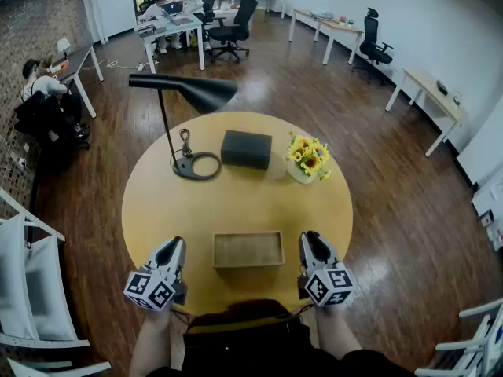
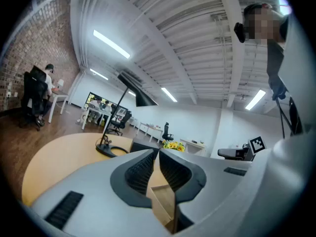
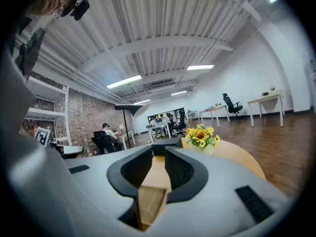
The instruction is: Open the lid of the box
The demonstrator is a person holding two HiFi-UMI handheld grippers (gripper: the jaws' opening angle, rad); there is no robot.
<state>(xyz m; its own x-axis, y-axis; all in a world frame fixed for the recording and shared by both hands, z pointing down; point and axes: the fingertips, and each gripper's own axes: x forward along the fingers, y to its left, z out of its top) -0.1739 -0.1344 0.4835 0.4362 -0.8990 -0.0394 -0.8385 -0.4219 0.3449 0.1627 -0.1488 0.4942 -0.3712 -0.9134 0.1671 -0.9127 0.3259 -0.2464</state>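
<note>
A shallow wooden box (image 1: 248,250) lies flat at the near edge of the round yellow table (image 1: 157,203), its lid down. My left gripper (image 1: 176,248) hovers just left of it, jaws shut with nothing between them. My right gripper (image 1: 310,240) is just right of it, its jaws a little apart and empty. The left gripper view has the left gripper (image 2: 159,154) with a corner of the wooden box (image 2: 165,201) below its jaws. Under the right gripper (image 3: 159,154) in its own view lies the box's other end (image 3: 148,204). Neither gripper touches the box.
A closed black box (image 1: 246,149) sits at the table's far middle. A black desk lamp (image 1: 185,93) stands on its round base (image 1: 196,166) to the left. A pot of yellow flowers (image 1: 307,158) is at the far right. Desks, chairs and seated people are beyond the table.
</note>
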